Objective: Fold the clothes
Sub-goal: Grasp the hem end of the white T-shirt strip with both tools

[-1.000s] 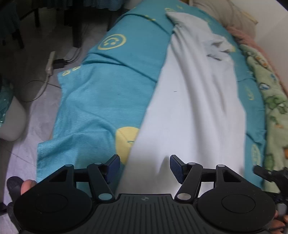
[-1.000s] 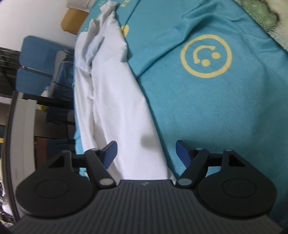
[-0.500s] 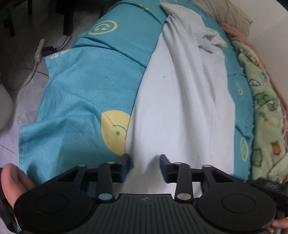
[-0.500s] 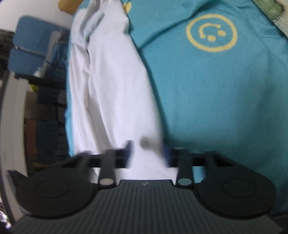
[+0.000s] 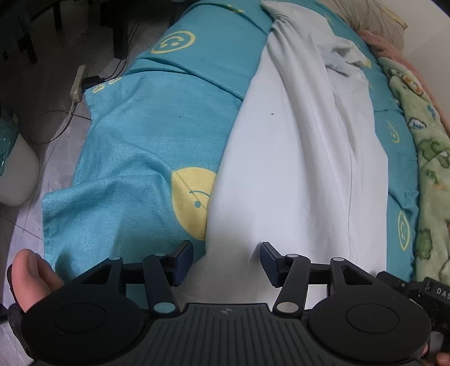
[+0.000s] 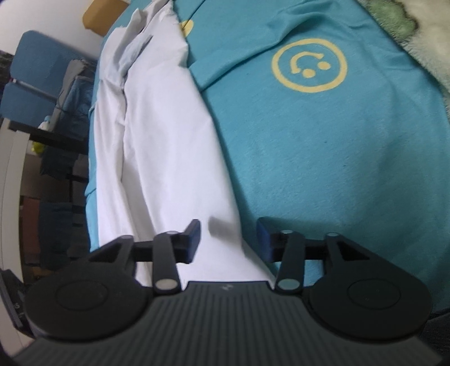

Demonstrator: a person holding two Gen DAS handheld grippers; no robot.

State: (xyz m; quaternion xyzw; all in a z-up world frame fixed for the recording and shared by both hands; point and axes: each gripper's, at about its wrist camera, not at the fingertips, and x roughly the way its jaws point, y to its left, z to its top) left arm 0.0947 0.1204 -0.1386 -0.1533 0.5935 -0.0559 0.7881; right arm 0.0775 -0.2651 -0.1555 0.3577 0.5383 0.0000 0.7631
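Observation:
A white garment lies folded lengthwise into a long strip on a turquoise blanket with yellow smiley faces. Its crumpled collar end is at the far side. My left gripper is open over the garment's near end, with its left finger at the garment's left edge. In the right wrist view the same garment runs along the left. My right gripper is open over the garment's near right edge, left finger over white cloth, right finger over the blanket.
A green patterned blanket lies along the bed's right side, and a pillow at the far end. The bed's left edge drops to a floor with a power strip and cable. Blue chairs stand beyond the bed.
Both grippers narrowed half a second ago and have opened wide again. The views shifted slightly; the garment lies much as before.

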